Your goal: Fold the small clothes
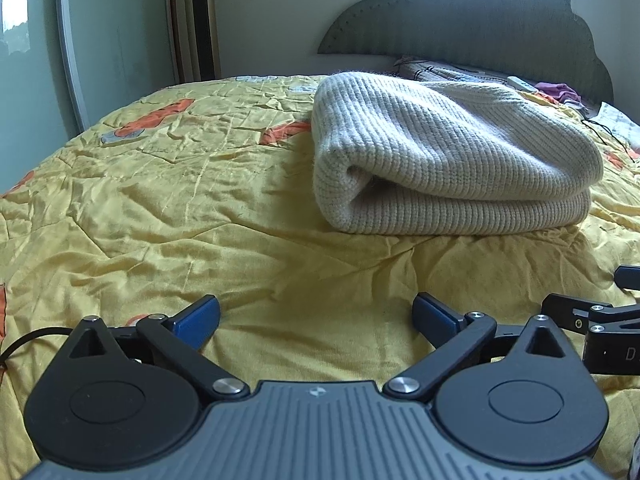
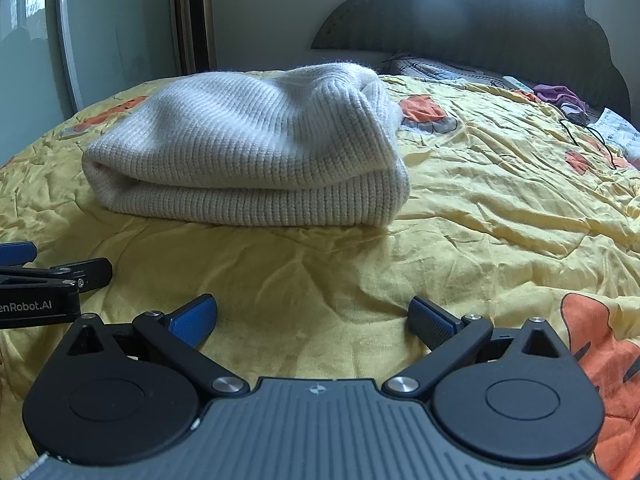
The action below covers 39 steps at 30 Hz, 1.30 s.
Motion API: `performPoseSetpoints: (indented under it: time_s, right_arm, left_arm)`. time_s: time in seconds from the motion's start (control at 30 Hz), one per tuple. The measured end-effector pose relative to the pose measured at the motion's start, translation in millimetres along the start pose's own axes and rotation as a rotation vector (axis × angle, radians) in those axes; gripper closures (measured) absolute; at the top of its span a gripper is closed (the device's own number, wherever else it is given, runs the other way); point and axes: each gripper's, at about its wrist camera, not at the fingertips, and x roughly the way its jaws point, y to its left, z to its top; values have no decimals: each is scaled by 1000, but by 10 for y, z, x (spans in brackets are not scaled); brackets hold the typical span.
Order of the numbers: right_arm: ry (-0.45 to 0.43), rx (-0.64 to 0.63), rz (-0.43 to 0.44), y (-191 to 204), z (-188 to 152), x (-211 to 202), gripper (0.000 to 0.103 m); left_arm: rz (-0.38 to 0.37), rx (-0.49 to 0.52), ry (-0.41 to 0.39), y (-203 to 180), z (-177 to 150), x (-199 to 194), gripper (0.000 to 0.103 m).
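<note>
Nearest to each camera are the gripper's own fingers. The left gripper (image 1: 316, 316) has its blue fingers (image 1: 198, 316) spread wide apart, and only the yellow bedcover (image 1: 160, 208) shows between them; nothing is held. The right gripper (image 2: 312, 316) stands the same way, fingers (image 2: 194, 320) wide apart and empty above the bedcover. The two grippers are side by side and close together: in the left wrist view a part of the right one shows at the right edge, and in the right wrist view a part of the left one shows at the left edge.

A little farther on is a strip of bare, wrinkled bedcover. Beyond it lies the cream knitted sweater (image 1: 452, 160), already folded into a thick bundle that rests flat on the bed, apart from both grippers. Its long axis runs across the view, from left to right, so its long folded side faces the fingers.

From the left gripper the bundle lies ahead and to the right; its rounded fold end is almost straight ahead of the fingers. From the right gripper the sweater (image 2: 248, 148) lies ahead and to the left, and its right end is nearly straight ahead of that gripper's fingers. So the bundle sits between the two lines of approach, and I judge neither hand clearly nearer; each is nearer to its own end.

Farthest away are the grey headboard (image 1: 480, 24) and some small purple cloth (image 1: 558, 90) by the pillow.
</note>
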Motion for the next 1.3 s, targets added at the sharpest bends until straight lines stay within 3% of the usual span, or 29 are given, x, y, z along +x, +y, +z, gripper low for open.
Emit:
performPoseSetpoints:
  time_s: [1.3]
  right_arm:
    - [-23,16,-53,9,-42,-17,0]
  left_arm:
    - [1,-5,2,0,11,7,0]
